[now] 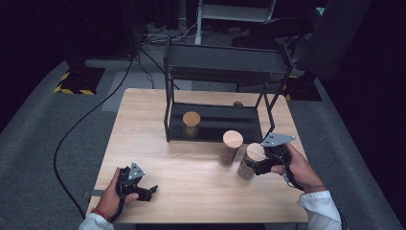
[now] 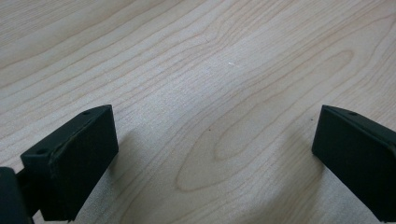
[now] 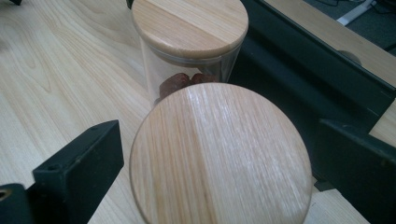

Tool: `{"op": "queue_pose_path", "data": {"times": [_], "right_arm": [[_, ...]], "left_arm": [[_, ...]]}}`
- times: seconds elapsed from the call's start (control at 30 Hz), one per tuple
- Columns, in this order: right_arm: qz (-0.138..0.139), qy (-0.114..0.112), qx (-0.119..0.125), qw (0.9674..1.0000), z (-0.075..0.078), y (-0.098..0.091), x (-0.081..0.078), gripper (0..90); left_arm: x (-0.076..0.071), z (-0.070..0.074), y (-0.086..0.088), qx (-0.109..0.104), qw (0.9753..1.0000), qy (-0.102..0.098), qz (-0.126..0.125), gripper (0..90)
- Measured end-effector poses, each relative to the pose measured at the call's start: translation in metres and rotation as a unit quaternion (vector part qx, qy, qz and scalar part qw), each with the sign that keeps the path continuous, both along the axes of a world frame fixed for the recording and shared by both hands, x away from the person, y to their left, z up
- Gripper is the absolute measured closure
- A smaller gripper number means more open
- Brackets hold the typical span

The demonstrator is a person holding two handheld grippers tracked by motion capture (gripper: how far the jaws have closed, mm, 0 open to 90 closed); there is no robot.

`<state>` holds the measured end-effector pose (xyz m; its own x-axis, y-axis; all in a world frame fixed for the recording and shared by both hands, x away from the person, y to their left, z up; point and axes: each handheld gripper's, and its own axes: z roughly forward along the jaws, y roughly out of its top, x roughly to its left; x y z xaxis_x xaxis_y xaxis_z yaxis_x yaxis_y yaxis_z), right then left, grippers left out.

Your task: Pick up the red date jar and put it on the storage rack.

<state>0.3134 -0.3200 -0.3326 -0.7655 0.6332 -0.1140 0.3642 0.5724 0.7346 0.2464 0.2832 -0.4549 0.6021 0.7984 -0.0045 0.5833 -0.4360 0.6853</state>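
Jar sits between the open right claw.

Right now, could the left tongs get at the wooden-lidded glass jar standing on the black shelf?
Probably yes: the left tongs are open and free, with bare table between them and that jar.

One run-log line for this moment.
right tongs: open around near jar | left tongs: open, over table | second jar: beside
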Motion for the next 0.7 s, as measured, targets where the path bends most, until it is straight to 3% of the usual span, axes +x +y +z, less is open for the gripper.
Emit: {"op": "queue_pose_path", "data": {"times": [0.7], "right_arm": [[0.025, 0.031, -0.014, 0.9991, 0.017, 0.028, 0.032, 2.2]], "left_arm": [[0.0, 0.0, 0.0, 0.0, 1.0, 0.0, -0.001, 0.0]]}}
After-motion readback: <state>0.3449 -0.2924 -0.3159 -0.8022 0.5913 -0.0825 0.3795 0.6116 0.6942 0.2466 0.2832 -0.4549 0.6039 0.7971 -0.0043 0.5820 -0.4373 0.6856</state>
